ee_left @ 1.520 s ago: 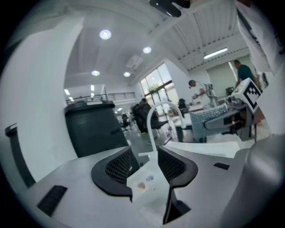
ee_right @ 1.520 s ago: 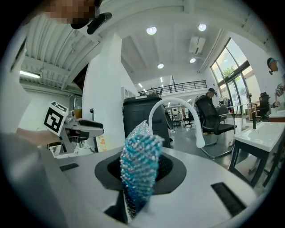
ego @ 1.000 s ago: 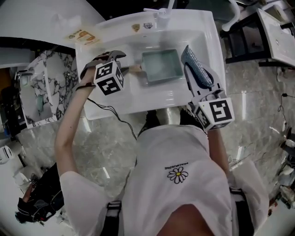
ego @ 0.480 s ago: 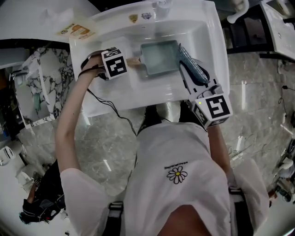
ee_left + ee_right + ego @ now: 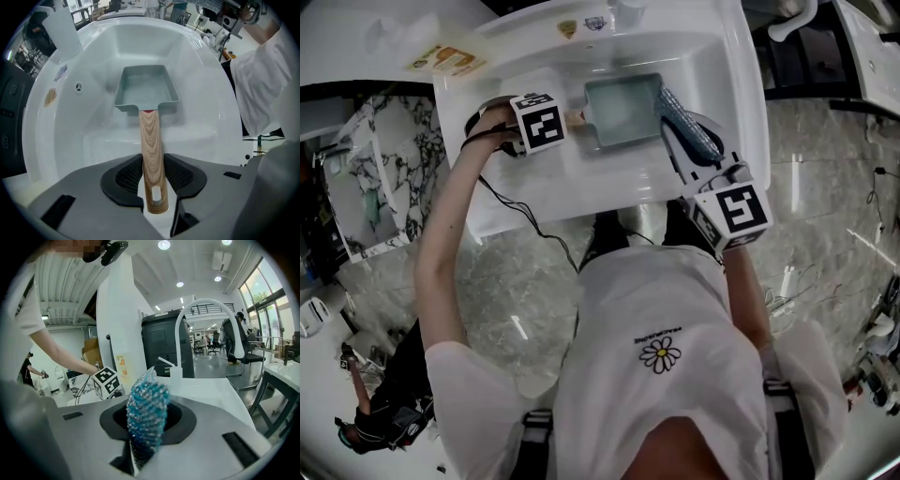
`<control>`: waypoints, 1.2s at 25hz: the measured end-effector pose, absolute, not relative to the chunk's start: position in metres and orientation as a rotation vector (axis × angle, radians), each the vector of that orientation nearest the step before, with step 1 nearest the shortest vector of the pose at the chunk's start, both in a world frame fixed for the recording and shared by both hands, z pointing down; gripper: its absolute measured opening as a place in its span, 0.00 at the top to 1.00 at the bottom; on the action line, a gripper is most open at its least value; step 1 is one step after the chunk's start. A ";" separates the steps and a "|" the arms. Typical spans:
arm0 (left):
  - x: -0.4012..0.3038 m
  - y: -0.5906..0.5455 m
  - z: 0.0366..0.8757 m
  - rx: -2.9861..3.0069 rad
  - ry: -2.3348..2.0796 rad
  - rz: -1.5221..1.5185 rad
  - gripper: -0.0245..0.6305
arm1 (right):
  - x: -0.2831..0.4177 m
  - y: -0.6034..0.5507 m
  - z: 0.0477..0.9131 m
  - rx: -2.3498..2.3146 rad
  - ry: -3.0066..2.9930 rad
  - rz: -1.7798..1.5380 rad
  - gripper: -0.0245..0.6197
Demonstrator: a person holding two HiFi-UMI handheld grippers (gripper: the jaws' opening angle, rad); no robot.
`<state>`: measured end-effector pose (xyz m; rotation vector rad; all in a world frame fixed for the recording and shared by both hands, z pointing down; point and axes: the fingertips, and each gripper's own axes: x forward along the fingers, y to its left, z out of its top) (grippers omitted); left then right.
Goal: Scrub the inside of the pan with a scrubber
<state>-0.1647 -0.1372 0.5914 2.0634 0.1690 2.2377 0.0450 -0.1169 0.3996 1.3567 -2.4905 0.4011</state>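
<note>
A grey-green rectangular pan [image 5: 623, 111] lies in the white sink [image 5: 717, 66], its wooden handle [image 5: 574, 118] pointing left. In the left gripper view the pan [image 5: 145, 89] sits ahead and the handle [image 5: 151, 145] runs back between the jaws. My left gripper [image 5: 152, 161] is closing, both pads touching the handle's sides. My right gripper [image 5: 680, 141] is shut on a blue glittery scrubber [image 5: 684, 127], held over the pan's right rim. In the right gripper view the scrubber [image 5: 146, 413] stands up between the jaws.
A curved white faucet [image 5: 206, 305] and a small pump bottle [image 5: 176, 373] stand at the sink's back. Stickers [image 5: 450, 61] lie on the counter at the left. A cable [image 5: 520, 220] trails from the left gripper over the sink's front edge.
My left gripper has moved right along the sink, and its jaws now stand round the pan's handle. The right gripper has carried the scrubber closer to the pan's right rim.
</note>
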 end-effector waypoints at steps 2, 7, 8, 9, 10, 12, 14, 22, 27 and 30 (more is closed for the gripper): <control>-0.164 -0.139 0.592 2.057 0.162 2.235 0.74 | 0.044 -0.119 0.402 1.349 -2.488 0.406 0.87; -0.165 -0.144 0.594 2.045 0.156 2.258 0.75 | 0.042 -0.126 0.404 1.340 -2.486 0.415 0.87; -0.164 -0.144 0.594 2.041 0.159 2.260 0.75 | 0.043 -0.128 0.405 1.338 -2.478 0.414 0.87; -0.164 -0.145 0.594 2.037 0.159 2.262 0.75 | 0.044 -0.130 0.407 1.332 -2.464 0.412 0.87; -0.165 -0.145 0.594 2.032 0.159 2.267 0.75 | 0.044 -0.132 0.410 1.314 -2.444 0.412 0.87; -0.168 -0.147 0.592 2.012 0.159 2.286 0.75 | 0.042 -0.138 0.422 1.235 -2.390 0.430 0.87; -0.172 -0.148 0.588 1.988 0.164 2.306 0.75 | 0.040 -0.144 0.439 1.126 -2.325 0.493 0.87; -0.177 -0.144 0.566 1.954 0.124 2.344 0.75 | 0.045 -0.177 0.541 0.843 -2.021 0.905 0.87; -0.178 -0.138 0.556 1.953 0.117 2.375 0.75 | 0.043 -0.189 0.603 0.681 -1.776 1.068 0.87; -0.176 -0.136 0.553 1.956 0.115 2.392 0.75 | 0.040 -0.191 0.631 0.616 -1.649 1.170 0.87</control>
